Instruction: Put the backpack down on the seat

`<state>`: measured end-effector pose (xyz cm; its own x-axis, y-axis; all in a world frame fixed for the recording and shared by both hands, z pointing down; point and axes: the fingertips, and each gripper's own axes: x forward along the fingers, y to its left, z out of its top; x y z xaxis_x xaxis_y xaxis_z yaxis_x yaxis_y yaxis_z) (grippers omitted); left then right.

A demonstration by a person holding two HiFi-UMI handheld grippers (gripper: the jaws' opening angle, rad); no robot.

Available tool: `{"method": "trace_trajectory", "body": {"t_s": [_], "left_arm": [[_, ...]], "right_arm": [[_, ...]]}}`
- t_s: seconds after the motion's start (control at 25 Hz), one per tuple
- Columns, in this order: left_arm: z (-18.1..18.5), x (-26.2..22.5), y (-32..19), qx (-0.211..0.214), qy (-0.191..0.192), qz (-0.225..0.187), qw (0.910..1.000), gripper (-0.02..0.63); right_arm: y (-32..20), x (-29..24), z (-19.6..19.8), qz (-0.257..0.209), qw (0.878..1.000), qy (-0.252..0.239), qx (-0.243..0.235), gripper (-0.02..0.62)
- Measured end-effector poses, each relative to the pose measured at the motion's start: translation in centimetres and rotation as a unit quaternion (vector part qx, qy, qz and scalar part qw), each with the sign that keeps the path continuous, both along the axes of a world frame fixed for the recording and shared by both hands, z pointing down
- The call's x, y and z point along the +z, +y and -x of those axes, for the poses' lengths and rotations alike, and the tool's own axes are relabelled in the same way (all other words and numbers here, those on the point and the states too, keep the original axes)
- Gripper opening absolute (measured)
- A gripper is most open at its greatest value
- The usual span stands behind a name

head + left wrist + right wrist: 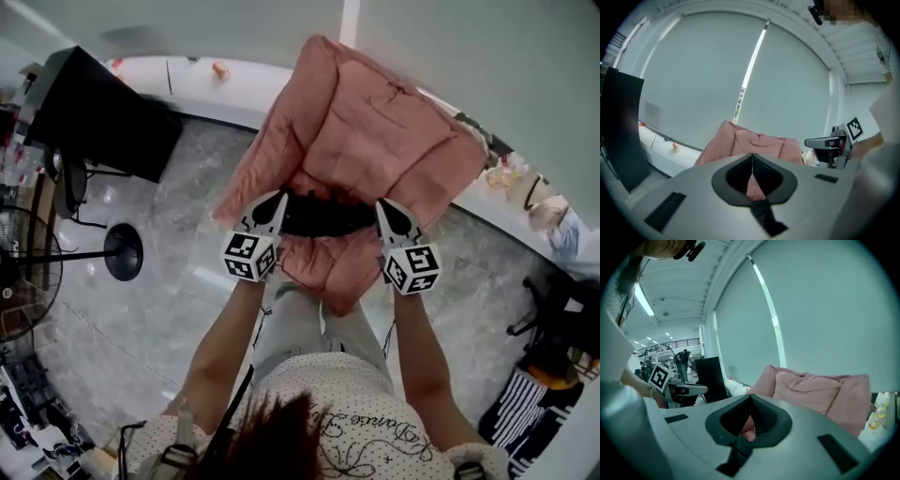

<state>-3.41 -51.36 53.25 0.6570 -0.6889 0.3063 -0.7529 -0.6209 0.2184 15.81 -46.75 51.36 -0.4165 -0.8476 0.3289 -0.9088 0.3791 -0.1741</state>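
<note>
While your left gripper [278, 200] and right gripper [385, 207] clench the black fabric backpack [328, 218], it seems down on the pink padded seat [375, 122] at 12 o'clock; release remains.

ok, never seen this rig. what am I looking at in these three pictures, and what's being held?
There is no robot here. A person holds a two-jaw tool in each hand. The head view comes from a camera on the person's head, looking steeply down. The other two come from cameras riding on each tool, looking along its jaws. The left hand-held gripper and the right hand-held gripper are both shut on a black backpack, one at each end. Under and behind it is a pink padded seat. I cannot tell whether the backpack already rests on it.
</note>
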Motion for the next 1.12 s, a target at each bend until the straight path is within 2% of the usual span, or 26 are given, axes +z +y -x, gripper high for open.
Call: {"method": "trace_trajectory", "body": {"t_s": [0.2,0.44,0.6,0.88,1.12], "left_arm": [[-0.9,-4.2,1.0,0.022,-0.006,-0.036,0.9991,0.005],[-1.4,-9.3,1.7,0.028,-0.019,-0.082,0.9961,0.005],[-1.7,-11.9,2.1,0.03,-0.014,-0.106,0.9939,0.005],[-2.2,-14.3,2.6,0.032,-0.011,-0.13,0.9909,0.005],[-2.3,-14.3,2.8,0.028,-0.012,-0.131,0.9909,0.005]], "right_arm": [[0.3,-4.5,-0.2,-0.038,0.999,0.011,-0.003,0.012],[1.6,-9.5,0.4,-0.075,0.997,0.028,-0.005,0.012],[2.0,-11.6,0.5,-0.095,0.995,0.037,-0.005,0.012],[2.4,-14.7,-0.3,-0.129,0.991,0.026,0.011,0.011],[2.7,-16.6,-0.4,-0.157,0.987,0.02,0.022,0.011]]}}
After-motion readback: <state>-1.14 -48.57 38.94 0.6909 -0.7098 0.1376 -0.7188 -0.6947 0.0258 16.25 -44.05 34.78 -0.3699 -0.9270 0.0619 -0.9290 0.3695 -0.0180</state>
